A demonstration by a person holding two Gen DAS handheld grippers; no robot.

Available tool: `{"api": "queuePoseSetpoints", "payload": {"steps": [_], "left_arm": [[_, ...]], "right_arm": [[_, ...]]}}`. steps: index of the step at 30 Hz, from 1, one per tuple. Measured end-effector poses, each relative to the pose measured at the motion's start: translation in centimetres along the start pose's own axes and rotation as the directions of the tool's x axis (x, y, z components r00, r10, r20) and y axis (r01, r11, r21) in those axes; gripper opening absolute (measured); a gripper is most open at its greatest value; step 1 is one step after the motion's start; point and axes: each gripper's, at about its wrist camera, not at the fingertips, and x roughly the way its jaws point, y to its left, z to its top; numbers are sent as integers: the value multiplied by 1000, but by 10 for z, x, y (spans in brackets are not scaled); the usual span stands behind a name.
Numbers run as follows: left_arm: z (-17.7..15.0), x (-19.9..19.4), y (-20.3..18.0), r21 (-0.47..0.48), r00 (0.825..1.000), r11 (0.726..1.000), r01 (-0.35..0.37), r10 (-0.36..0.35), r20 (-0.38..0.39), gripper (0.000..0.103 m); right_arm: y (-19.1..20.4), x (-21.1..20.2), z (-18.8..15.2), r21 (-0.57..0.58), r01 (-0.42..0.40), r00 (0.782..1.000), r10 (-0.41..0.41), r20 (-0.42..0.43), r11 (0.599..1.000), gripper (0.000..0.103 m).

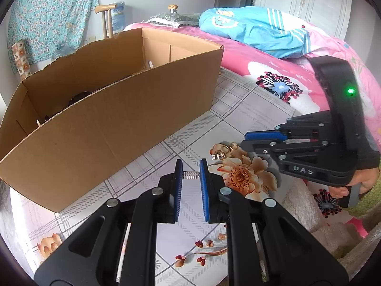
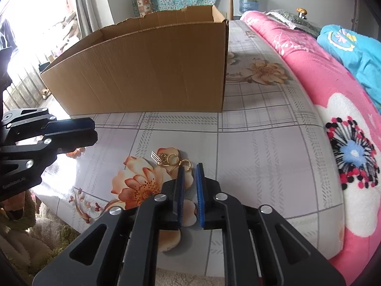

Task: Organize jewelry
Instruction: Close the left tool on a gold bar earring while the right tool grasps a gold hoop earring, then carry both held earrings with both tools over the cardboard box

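My left gripper (image 1: 191,166) is shut on a small silver comb-shaped piece of jewelry (image 1: 190,174), held between its blue pads just above the floral sheet. A little pile of gold jewelry (image 1: 223,151) with rings and a comb-shaped charm lies on the orange flower print; it also shows in the right wrist view (image 2: 170,159). My right gripper (image 2: 189,168) hovers at that pile with a narrow gap between its pads, a gold ring (image 2: 186,163) just at its tips. An open cardboard box (image 1: 114,109) stands on the bed, also in the right wrist view (image 2: 147,66).
A pink floral blanket (image 2: 321,76) and a blue quilt (image 1: 257,31) lie along the right side of the bed. A fluffy rug (image 2: 28,228) lies below the bed edge. Dark items sit inside the box (image 1: 78,96).
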Motion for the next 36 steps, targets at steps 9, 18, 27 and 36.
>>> {"api": "queuePoseSetpoints", "payload": {"steps": [9, 18, 27, 36], "left_arm": [[1, 7, 2, 5, 1000, 1000, -2, 2, -28, 13], [3, 12, -3, 10, 999, 1000, -11, 12, -39, 13], [4, 12, -3, 12, 999, 1000, -25, 25, -41, 13], [4, 10, -3, 13, 999, 1000, -28, 29, -31, 13]], "right_arm": [[3, 11, 6, -48, -18, 1000, 18, -8, 999, 20], [8, 13, 8, -98, -20, 1000, 19, -10, 995, 12], [5, 12, 7, -74, -40, 999, 41, 4, 996, 11], [-1, 3, 6, -39, -34, 999, 35, 30, 999, 11]]}}
